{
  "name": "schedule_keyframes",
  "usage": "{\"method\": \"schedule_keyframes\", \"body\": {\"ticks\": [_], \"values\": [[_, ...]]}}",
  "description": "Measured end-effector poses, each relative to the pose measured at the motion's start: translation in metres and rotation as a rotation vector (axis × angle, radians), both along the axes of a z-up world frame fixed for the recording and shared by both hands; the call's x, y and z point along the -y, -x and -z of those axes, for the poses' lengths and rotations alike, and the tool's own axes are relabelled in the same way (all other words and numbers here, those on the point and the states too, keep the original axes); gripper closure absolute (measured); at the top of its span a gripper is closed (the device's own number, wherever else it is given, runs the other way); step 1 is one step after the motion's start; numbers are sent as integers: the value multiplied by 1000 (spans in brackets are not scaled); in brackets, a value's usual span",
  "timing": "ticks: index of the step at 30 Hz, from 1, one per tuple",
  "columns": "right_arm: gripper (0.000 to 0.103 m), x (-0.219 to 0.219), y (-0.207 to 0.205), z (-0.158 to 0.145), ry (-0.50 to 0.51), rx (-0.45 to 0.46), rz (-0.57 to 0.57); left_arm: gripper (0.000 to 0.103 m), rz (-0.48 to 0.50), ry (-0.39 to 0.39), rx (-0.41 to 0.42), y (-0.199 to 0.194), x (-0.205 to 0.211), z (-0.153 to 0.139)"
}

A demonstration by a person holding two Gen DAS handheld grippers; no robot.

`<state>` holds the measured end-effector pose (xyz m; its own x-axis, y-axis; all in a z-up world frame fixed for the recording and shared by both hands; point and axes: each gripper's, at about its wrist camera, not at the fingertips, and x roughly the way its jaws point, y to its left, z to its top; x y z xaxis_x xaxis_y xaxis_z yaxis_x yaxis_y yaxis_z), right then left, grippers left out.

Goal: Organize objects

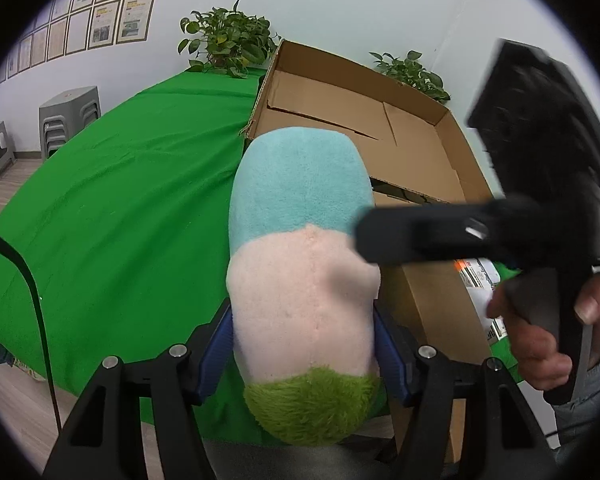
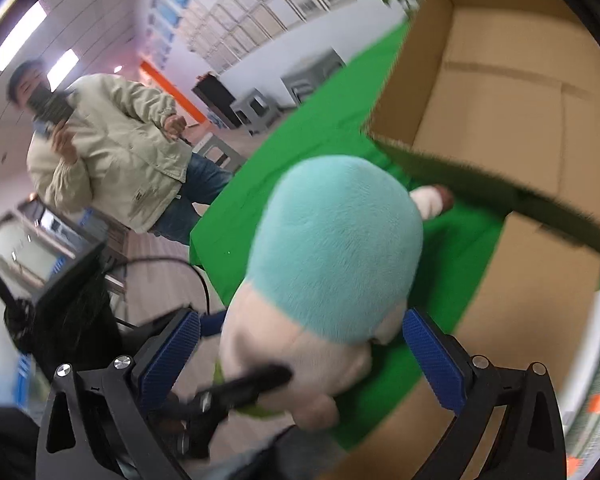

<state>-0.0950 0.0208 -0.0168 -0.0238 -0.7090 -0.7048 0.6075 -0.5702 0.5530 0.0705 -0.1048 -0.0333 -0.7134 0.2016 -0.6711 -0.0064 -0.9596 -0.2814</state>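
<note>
Plush toy, a long soft body in 3 bands of teal, pale pink and fuzzy green, sits between the 2 blue pads of the left gripper. The pads press into its pink middle on both sides, so that gripper has hold of it at roughly half its spread. The toy's long axis runs straight out along the gripper's fingers, green end nearest the camera and teal end pointing away toward the cardboard box. The box stands open on the green cloth just beyond and to the right of the teal tip, and its inside looks bare as far as it shows. In the right wrist view the same toy lies between the right gripper's blue pads, but these stand clear of the fabric on both sides, so that gripper is wide open and grips nothing. One of its black fingers crosses the toy's right flank in the left wrist view, blurred. The left hand is the one carrying, so I judge the move ahead to be forward and rightward over the near box wall, teal end first.
</note>
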Motion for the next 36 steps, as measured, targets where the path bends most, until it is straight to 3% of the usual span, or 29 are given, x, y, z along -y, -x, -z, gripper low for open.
{"method": "schedule_keyframes", "body": {"ticks": [7, 13, 19, 26, 31, 36], "values": [[0, 42, -17, 20, -141, -61, 58, 42, 9, 51, -23, 0, -11, 0], [9, 37, -29, 32, -111, -69, 100, 46, -6, 53, -41, 2, -11, -1], [28, 13, -54, 17, -24, -75, 135, 47, -8, 74, -91, -1, -9, -13], [35, -27, -52, -68, 101, -303, 223, 47, 44, 157, -302, 15, -28, -68], [37, -49, -33, -142, 124, -473, 277, 47, 83, 186, -467, 46, -44, -118], [37, -76, -10, -182, 144, -554, 302, 47, 100, 191, -551, 75, -52, -146]]}}
